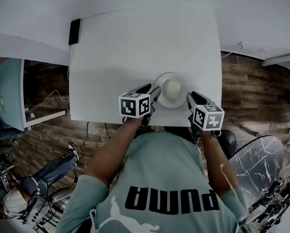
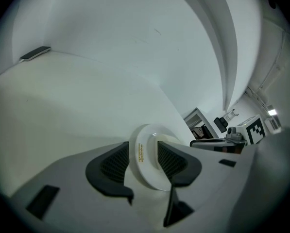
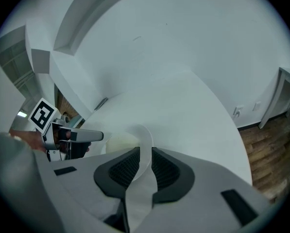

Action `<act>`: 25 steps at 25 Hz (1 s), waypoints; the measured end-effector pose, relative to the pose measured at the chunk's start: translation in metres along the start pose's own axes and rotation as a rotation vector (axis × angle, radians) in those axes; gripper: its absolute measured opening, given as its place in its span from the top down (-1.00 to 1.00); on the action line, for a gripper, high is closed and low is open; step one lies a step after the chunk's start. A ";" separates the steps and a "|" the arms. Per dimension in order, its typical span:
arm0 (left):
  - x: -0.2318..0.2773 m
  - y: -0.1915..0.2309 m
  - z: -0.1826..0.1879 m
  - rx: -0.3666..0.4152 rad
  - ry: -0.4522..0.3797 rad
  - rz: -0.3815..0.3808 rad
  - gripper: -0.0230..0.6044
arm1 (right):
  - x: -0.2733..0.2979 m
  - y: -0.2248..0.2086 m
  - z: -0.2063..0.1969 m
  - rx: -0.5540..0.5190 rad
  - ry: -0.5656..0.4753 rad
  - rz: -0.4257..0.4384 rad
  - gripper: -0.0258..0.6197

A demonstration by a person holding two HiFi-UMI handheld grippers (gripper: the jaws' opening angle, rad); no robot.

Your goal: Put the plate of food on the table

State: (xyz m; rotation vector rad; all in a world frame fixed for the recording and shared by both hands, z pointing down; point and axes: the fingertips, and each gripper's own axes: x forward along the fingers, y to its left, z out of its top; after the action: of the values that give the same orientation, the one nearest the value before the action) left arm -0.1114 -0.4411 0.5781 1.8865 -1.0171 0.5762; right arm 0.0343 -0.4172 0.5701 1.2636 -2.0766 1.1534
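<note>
We see the round white ceramic plate [image 1: 180, 101] with its pale rounded mound of food [image 1: 172, 88] lying on the white rectangular desk [image 1: 135, 47], close to the edge nearest the person, and we judge that it already rests there, so the step in hand is the release. The left hand-held gripper [image 2: 148, 161] stands wide: its 2 ribbed black pads flank the plate's left rim with room to spare and do not pinch it. The right hand-held gripper [image 3: 145, 166] is narrow, its 2 pads closed on the thin right rim, which runs straight up between them. To finish well, we think the right jaws should open fully before either hand moves, since a pull with 1 side clamped would drag or tip the plate. Then we would draw both grippers outward and level, each along the line of its own jaws, so that no pad catches under the rim and lifts it. Because the plate sits so near the desk's front edge, we would avoid any backward tug toward the person, which could slide it off. A small black flat object [image 1: 74, 31] at the far left corner lies well apart and plays no part.
</note>
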 end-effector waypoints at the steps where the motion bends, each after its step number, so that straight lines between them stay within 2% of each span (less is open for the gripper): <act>1: 0.001 0.001 0.000 -0.003 0.003 0.001 0.37 | 0.001 -0.001 0.000 0.003 0.004 0.002 0.73; 12: 0.011 0.007 -0.013 -0.013 0.052 0.012 0.37 | 0.012 -0.004 -0.010 0.071 0.057 0.011 0.73; 25: 0.013 0.012 -0.015 -0.004 0.062 0.006 0.43 | 0.020 -0.004 -0.021 0.180 0.075 0.018 0.73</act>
State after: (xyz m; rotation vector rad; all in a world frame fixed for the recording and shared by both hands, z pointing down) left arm -0.1140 -0.4364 0.6008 1.8518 -0.9826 0.6321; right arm 0.0270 -0.4102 0.5978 1.2629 -1.9692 1.4010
